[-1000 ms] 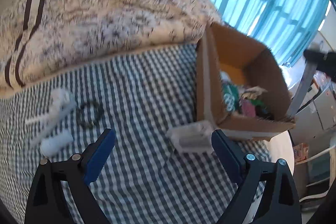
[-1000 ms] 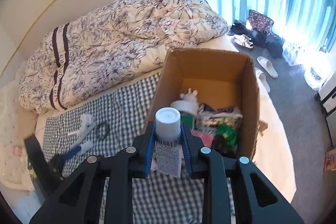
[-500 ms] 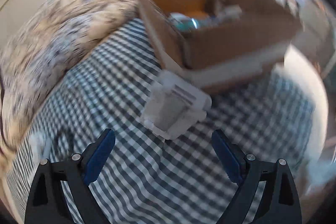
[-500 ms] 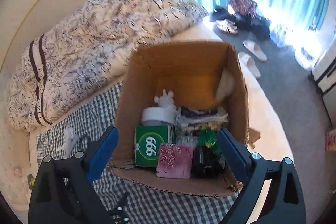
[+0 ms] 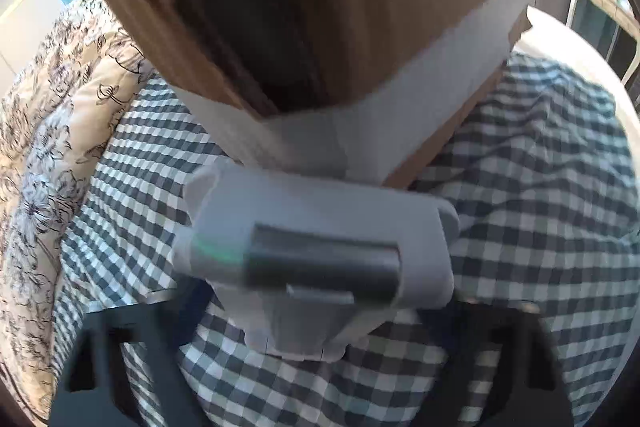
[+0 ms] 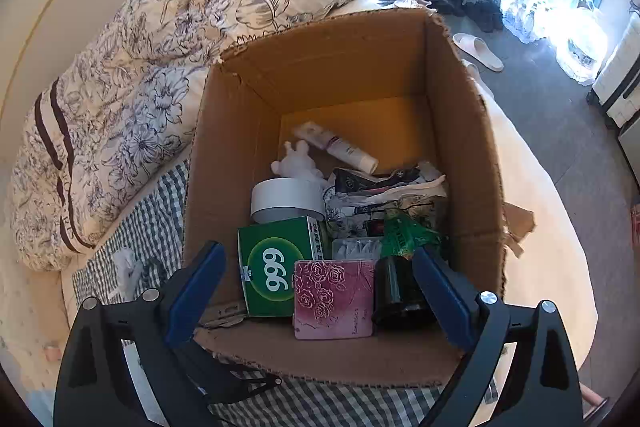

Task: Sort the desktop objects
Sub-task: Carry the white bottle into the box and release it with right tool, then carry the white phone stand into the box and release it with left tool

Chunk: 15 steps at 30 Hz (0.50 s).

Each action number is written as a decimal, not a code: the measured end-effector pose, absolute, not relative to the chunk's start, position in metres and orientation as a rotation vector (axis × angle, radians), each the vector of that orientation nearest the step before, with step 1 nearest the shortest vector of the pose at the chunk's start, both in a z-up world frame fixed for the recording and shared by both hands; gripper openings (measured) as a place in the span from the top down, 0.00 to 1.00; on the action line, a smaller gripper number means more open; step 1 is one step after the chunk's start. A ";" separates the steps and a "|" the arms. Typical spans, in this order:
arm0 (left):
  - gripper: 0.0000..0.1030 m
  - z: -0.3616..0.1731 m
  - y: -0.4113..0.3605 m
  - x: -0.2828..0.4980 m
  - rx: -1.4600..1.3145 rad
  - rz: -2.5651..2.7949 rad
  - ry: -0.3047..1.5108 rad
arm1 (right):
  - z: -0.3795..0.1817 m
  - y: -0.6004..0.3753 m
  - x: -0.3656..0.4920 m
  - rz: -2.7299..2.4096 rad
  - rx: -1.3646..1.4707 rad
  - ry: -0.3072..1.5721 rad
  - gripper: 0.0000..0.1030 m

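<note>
The right gripper (image 6: 320, 291) hangs spread and empty over the cardboard box (image 6: 224, 155). The left gripper (image 5: 316, 311) is blurred and half hidden behind a white blister pack (image 5: 316, 247) lying against the box's outer corner on the checked cloth (image 5: 540, 187); I cannot tell its state.

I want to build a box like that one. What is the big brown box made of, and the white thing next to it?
The big brown box looks like matte corrugated cardboard: brown, with torn, wavy edges. The white thing beside it looks like smooth hard plastic with a grey panel, though blur leaves that uncertain.
</note>
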<state>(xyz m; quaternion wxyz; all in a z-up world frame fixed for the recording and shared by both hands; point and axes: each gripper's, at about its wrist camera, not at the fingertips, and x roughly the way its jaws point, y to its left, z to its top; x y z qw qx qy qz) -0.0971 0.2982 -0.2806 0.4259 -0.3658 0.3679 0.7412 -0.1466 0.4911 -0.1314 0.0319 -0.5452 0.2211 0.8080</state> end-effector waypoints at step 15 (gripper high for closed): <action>0.37 -0.197 0.215 -0.128 -1.156 2.174 0.336 | -0.116 0.457 -0.159 2.532 -1.715 0.659 0.07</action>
